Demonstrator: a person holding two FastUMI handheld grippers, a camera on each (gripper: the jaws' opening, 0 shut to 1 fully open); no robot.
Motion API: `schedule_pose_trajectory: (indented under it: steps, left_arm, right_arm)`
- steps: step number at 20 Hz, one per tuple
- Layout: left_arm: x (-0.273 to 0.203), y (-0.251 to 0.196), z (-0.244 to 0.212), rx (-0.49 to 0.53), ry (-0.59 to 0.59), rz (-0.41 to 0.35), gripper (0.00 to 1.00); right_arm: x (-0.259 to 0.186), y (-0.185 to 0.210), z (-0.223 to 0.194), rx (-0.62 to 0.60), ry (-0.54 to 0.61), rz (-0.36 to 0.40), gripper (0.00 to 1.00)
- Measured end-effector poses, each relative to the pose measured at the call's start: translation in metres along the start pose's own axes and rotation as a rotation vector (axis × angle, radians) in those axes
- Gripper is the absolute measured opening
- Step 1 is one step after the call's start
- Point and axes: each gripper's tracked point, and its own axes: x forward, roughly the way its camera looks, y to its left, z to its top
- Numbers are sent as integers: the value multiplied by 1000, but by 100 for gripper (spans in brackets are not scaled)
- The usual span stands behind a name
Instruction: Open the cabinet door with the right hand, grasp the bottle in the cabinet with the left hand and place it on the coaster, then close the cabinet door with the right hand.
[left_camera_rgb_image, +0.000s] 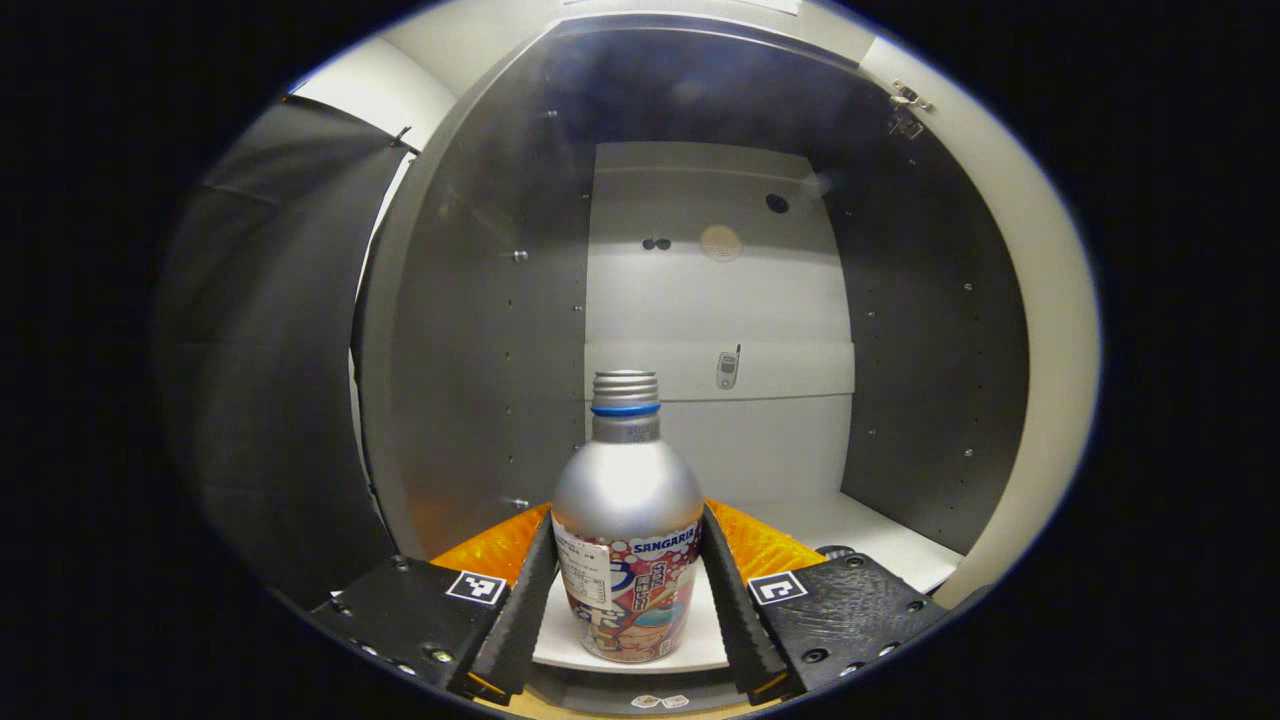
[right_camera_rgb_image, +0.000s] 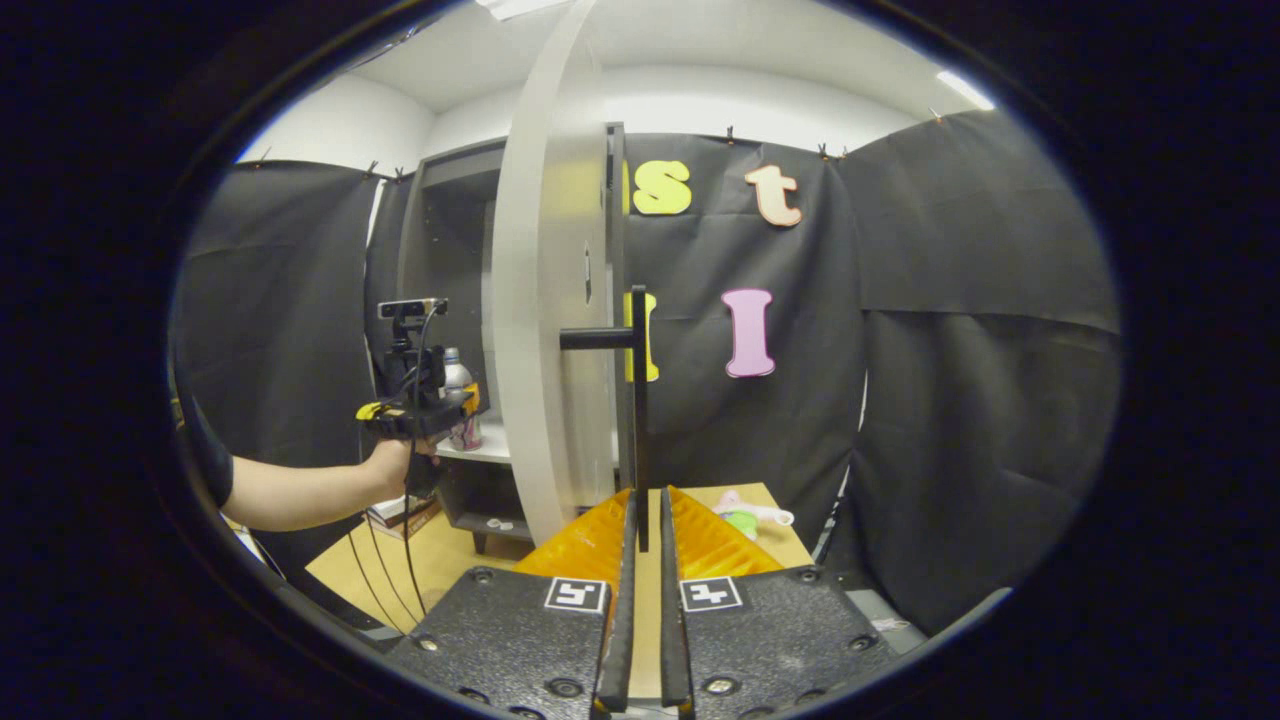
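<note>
The left hand-held gripper (left_camera_rgb_image: 628, 590) has its two fingers (left_camera_rgb_image: 520, 610) set one on each side of the single bottle (left_camera_rgb_image: 626, 530), pressing against its printed lower body, so it is grasping the bottle. That bottle stands upright on the white cabinet shelf (left_camera_rgb_image: 870, 535), straight ahead between the fingers, with its silver shoulder and one screw cap (left_camera_rgb_image: 625, 390) rising above them. Beyond it lies the pale back panel of the cabinet (left_camera_rgb_image: 720, 300), with grey side walls to either side, and one hinge (left_camera_rgb_image: 908, 110) shows high at the right.

The right hand-held gripper (right_camera_rgb_image: 641, 600) is clenched on the one thin dark handle (right_camera_rgb_image: 640, 420) of the cabinet door (right_camera_rgb_image: 545, 330), its two fingers nearly together with the vertical bar between them. The door stands open, edge-on just ahead and slightly left of this gripper. Farther left past the door, a person's hand (right_camera_rgb_image: 390, 465) holds the left gripper at the cabinet shelf, where the bottle's top shows. Below and ahead is the wooden bench (right_camera_rgb_image: 450, 560), carrying a small pink and green object (right_camera_rgb_image: 745, 515) to the right of the fingers. Some books (right_camera_rgb_image: 395, 512) lie under the cabinet at the left.
</note>
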Motion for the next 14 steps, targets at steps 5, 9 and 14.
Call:
schedule_pose_trajectory:
  steps: [5, 9, 14]
  left_arm:
    - [-66, 5, 0, 12, -11, -19, 73]
    - [-120, 23, -9, 16, -22, 0, 73]
    - [-175, 45, -58, 69, -17, 53, 73]
  right_arm:
    - [1, 7, -4, 66, 39, 97, 14]
    - [-4, 3, -6, 103, 74, 186, 14]
    - [-19, -6, -16, -1, 113, 173, 12]
